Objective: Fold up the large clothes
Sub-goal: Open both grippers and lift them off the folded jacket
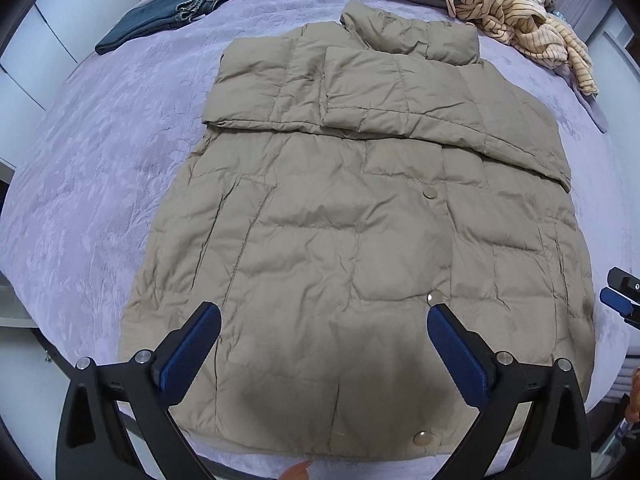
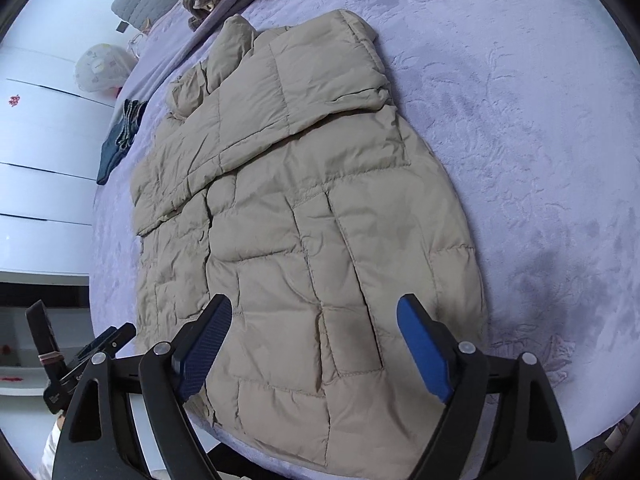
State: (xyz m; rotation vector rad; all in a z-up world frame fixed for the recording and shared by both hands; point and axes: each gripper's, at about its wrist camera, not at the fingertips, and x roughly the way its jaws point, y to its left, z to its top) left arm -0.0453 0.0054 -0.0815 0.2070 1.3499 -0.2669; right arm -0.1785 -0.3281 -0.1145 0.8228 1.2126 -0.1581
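- The jeans (image 1: 160,20) lie folded far off on the left, near the top edge of the bed (image 1: 80,184), well apart from the coat
- The left tool (image 1: 324,316) hangs over the near hem of the coat – its two blue pads are wide apart and hold nothing
- The puffy tan coat (image 1: 360,220) is the big thing to fold – it lies flat in the middle of the purple bed, front side up, with round snaps (image 1: 431,192) down its middle
- Both sleeves (image 1: 400,96) are already folded in across the chest, one on top of the other, and the collar (image 1: 412,36) sticks up at the far end
- I think the next step is to lift the near hem and fold it up toward the collar
- The right tool (image 2: 314,308) hangs over the right bottom corner of the coat; its pads are wide apart too and hold nothing
- A heap of striped clothes (image 1: 532,28) sits at the far right, close to the coat's shoulder
- What could go wrong: the coat is thick and slippery, so a pad may grab only the top layer and the back stays behind
- If one tool lifts faster than the other, the fold may come out crooked
- The sleeves are only resting there, so a quick pull could slide them off to the side
- The puffy filling may push back and pop the fold open again
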